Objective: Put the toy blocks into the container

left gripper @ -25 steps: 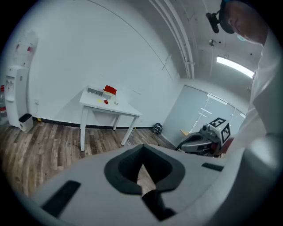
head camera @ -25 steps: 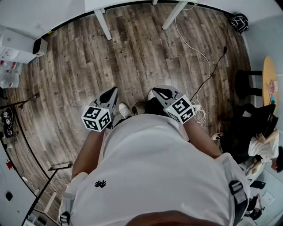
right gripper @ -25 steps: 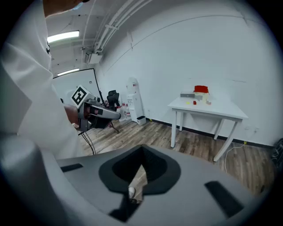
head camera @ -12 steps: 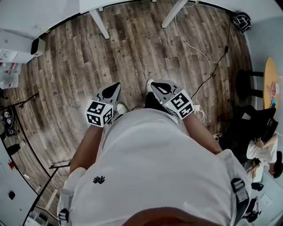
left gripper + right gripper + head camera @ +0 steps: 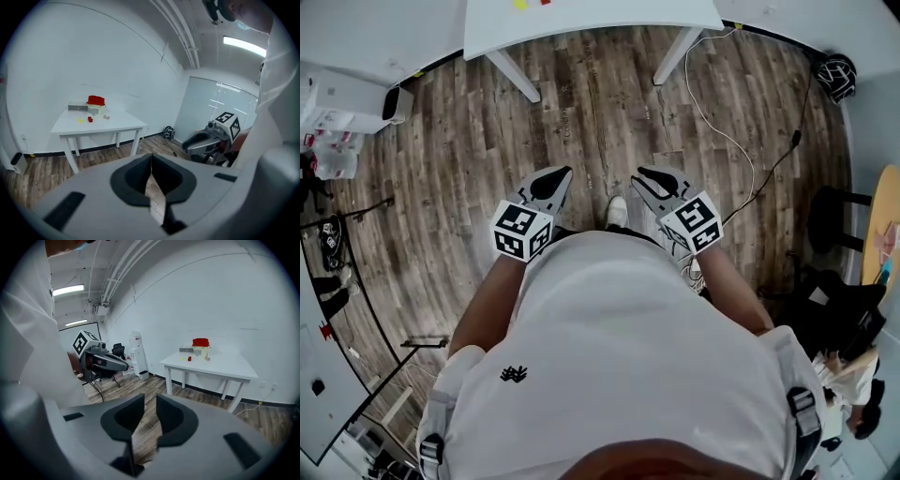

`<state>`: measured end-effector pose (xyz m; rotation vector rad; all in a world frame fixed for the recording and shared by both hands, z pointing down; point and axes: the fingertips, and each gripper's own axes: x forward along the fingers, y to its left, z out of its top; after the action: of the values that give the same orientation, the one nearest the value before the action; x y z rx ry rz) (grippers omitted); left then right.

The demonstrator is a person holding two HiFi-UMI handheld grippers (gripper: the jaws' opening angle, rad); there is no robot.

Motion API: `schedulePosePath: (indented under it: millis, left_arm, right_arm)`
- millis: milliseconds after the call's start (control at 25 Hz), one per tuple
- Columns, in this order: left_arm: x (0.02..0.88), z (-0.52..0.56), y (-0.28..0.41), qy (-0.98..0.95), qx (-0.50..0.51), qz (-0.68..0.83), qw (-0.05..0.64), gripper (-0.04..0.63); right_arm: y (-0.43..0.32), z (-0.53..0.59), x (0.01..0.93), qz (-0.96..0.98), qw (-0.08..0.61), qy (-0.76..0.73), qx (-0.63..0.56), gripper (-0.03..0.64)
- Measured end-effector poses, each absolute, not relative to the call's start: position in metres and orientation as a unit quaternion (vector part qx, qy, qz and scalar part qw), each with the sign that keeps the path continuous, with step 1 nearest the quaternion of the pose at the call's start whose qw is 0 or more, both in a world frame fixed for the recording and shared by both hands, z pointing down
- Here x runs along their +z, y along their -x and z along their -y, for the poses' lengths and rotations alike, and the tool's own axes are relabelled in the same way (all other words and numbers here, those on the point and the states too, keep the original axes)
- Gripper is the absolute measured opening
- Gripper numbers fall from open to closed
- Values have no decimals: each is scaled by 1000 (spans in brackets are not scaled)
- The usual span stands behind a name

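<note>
The step in hand looks like the approach. The person stands on the wooden floor (image 5: 581, 103), well apart from the worktop (image 5: 101, 125), with both grippers held low at the waist and nothing in either. The left gripper (image 5: 151, 155) has its jaws pressed together, tip to tip. The right gripper (image 5: 149, 401) has its jaws a little apart, with only floor showing through the gap.

The toy blocks (image 5: 90, 119) — a yellow one, a red one and a pale one, small at this range — lie loose on the worktop toward its back edge. The container (image 5: 96, 102), red on top, stands just behind them near the wall. A flat grey thing (image 5: 77, 108) lies beside it toward the back left corner; I cannot tell what it is.

To do this well, I would walk up square to the front edge, keeping my feet off the white cable (image 5: 727, 131) that runs over the floor on the right. The left gripper needs spreading before it nears a block, and the right wants a wider gap too. Take the blocks one at a time from above, jaws on flat faces — starting with the one nearest the container, so the others are not knocked
</note>
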<state>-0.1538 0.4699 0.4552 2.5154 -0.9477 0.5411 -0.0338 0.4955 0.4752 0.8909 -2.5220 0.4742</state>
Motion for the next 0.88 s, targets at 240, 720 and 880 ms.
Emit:
schedulePosePath:
  millis: [240,720,880]
  left_arm:
    - [458,-431,144,-887,202,363,202,43]
    - [475,-274,160,-891,193,361,197,75]
    - [479,-201,177,-887,198,374,183,84]
  right_arm:
    - [7,-462,485,906,201,-324,184,77]
    - [15,-354,484,888,205,-360,199,67]
    - [23,-303,476,881,212,-374,195,64]
